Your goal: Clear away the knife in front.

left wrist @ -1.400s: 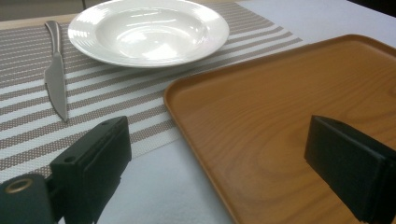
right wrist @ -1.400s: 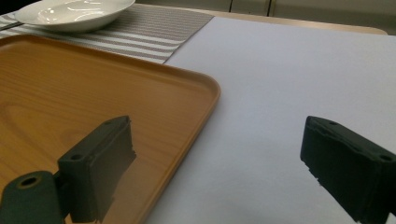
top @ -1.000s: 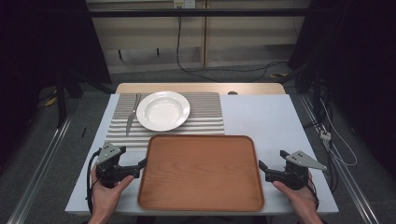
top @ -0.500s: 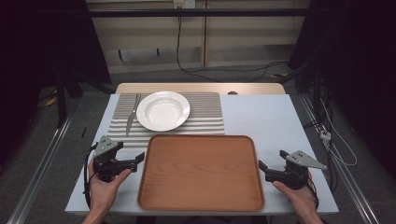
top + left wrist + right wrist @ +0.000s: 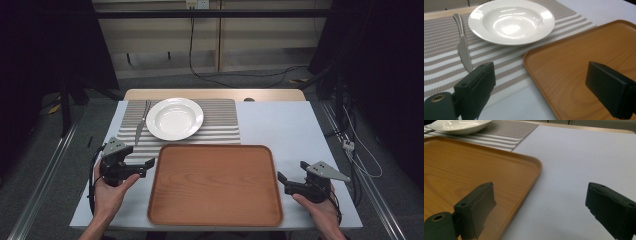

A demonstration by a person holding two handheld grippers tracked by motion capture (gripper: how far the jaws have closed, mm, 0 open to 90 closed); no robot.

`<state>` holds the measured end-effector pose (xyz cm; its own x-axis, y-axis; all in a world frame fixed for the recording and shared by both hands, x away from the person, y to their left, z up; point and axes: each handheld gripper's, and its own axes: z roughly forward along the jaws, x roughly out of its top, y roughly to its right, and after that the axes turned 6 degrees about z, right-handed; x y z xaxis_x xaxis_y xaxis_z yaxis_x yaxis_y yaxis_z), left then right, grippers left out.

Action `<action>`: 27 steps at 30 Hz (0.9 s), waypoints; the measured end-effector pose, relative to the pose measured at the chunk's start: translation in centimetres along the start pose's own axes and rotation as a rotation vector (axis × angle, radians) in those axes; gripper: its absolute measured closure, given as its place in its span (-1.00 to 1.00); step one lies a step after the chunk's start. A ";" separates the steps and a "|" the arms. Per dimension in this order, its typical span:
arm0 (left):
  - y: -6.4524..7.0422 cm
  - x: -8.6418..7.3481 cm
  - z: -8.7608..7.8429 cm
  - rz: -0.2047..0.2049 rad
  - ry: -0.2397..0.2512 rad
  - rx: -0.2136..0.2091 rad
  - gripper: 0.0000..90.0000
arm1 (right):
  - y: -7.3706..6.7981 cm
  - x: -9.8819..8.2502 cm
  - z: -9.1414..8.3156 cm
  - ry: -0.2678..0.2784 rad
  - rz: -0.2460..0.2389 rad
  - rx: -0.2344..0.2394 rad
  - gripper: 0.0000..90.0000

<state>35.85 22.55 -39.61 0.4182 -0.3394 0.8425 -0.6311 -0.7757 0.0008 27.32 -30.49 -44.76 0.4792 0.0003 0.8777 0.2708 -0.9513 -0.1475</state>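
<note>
At the bench's near edge lies the tray (image 5: pixel 215 184); behind it, a mat (image 5: pixel 220 120) bears plate (image 5: pixel 174 118) and knife (image 5: pixel 139 128). Left hand-held gripper (image 5: pixel 147 165), jaws spread, has drawn back off the tray's left rim; right hand-held gripper (image 5: pixel 281 181), spread, unchanged.

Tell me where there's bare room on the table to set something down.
Widest bare patch: white tabletop right of the striped mat, beyond the right tool. The wooden tray is empty inside. Crowded: the mat's left part, with plate and knife; a narrow strip by the left tool.
</note>
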 end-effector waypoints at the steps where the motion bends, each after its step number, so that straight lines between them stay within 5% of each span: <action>1: -0.3 0.3 0.0 0.004 -0.003 0.006 -0.77 | 0.0 0.0 0.0 0.000 -0.001 -0.001 -0.81; 13: -3.2 1.1 0.5 -0.044 -0.029 0.068 -0.77 | -0.1 0.0 0.2 -0.007 -0.006 0.006 -0.81; 27: -5.7 2.5 1.1 -0.041 -0.053 0.138 -0.74 | -0.3 0.1 0.5 -0.012 -0.008 0.017 -0.80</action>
<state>41.23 25.54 -38.13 0.4781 -0.3307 0.8137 -0.5188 -0.8539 -0.0422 27.70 -30.09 -44.83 0.4868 0.0118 0.8734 0.2890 -0.9458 -0.1483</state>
